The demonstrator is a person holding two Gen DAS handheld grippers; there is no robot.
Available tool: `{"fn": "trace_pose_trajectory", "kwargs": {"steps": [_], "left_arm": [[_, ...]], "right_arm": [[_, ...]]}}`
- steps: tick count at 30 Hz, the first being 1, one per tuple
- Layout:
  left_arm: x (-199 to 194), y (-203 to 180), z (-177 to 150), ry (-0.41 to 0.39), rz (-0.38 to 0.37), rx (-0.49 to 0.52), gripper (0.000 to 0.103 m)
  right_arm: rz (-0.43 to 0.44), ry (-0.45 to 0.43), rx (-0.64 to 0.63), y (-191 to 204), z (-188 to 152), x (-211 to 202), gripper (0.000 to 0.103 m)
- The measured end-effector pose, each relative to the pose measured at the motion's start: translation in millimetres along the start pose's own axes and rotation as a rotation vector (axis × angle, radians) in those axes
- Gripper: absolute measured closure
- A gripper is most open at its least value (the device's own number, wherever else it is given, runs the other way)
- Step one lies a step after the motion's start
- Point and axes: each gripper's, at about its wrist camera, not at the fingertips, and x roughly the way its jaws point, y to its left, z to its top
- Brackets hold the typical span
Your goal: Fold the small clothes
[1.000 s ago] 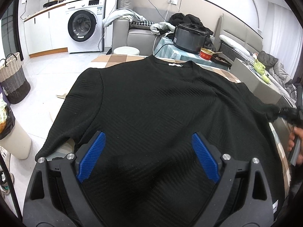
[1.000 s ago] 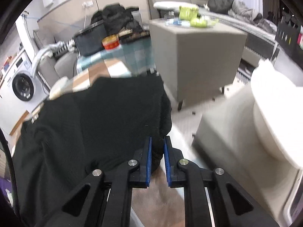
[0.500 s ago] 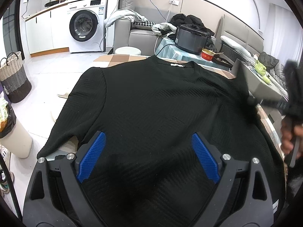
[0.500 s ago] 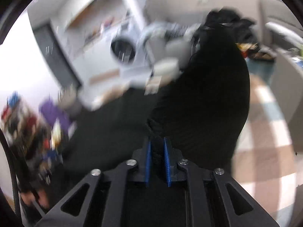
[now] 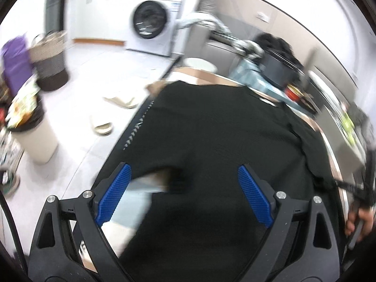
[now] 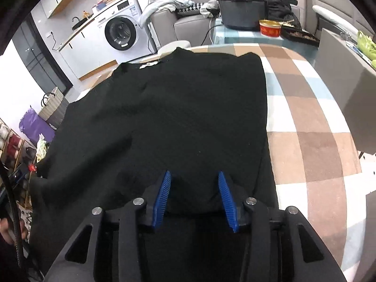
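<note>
Two blue ribbed pads frame the left wrist view, where the left gripper (image 5: 184, 188) stands spread wide with nothing between its fingers. Below it lies a black knit sweater (image 5: 223, 136), its fabric finely ribbed, spread over a table whose pale surface shows at the near left corner. This view is smeared by motion. A white washing machine (image 5: 150, 21) stands in the background, a woven laundry basket (image 5: 50, 61) sits on the floor at left, and a cream-coloured bin (image 5: 35, 138) lined with a black bag is nearer. At the far right edge a hand (image 5: 359, 221) grips a dark handle.

From the right wrist view, the right gripper (image 6: 194, 196) hovers partly parted, its pads apart and clamping nothing, just above the sweater's near hem. The sweater's right side is folded inward, leaving a straight edge against the checked tablecloth (image 6: 310, 117) of brown, blue and white squares. A dark round cooker (image 6: 242, 11) and a red bowl (image 6: 270, 28) sit beyond.
</note>
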Motion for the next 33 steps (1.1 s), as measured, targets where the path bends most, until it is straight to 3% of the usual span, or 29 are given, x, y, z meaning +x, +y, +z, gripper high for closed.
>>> {"fn": "trace_pose_trajectory", "kwargs": {"steps": [5, 12, 15, 17, 18, 21, 23, 24, 33], "left_arm": [[8.0, 66.0, 4.7, 0.037, 0.063, -0.176, 0.012], [37.5, 108.6, -1.3, 0.147, 0.024, -0.325, 0.015], [59.0, 121.0, -3.1, 0.19, -0.012, -0.391, 0.027], [75.8, 127.4, -4.4, 0.224, -0.037, -0.434, 0.047], [83.0, 132.4, -5.3, 0.241, -0.062, -0.462, 0.049], [87.7, 140.7, -5.5, 0.197, -0.088, -0.525, 0.069], [80.9, 136.9, 0.6, 0.137, -0.068, -0.5, 0.094], [78.1, 133.6, 4.7, 0.111, -0.064, -0.481, 0.098], [36.7, 74.4, 51.5, -0.051, -0.054, -0.289, 0.1]], "right_arm": [[0.042, -0.032, 0.048, -2.9, -14.1, -15.2, 0.057], [0.056, -0.042, 0.062, 4.6, -21.4, -27.3, 0.052], [0.052, -0.045, 0.064, 5.7, -22.8, -30.3, 0.052], [0.053, -0.047, 0.068, 5.9, -23.9, -31.3, 0.051], [0.052, -0.047, 0.071, 5.7, -24.8, -31.6, 0.051], [0.051, -0.046, 0.076, 5.6, -26.5, -31.7, 0.051], [0.047, -0.047, 0.081, 5.4, -27.0, -31.9, 0.051], [0.048, -0.049, 0.082, 4.9, -26.9, -32.1, 0.051], [0.059, -0.064, 0.099, 0.2, -29.2, -36.2, 0.051]]}}
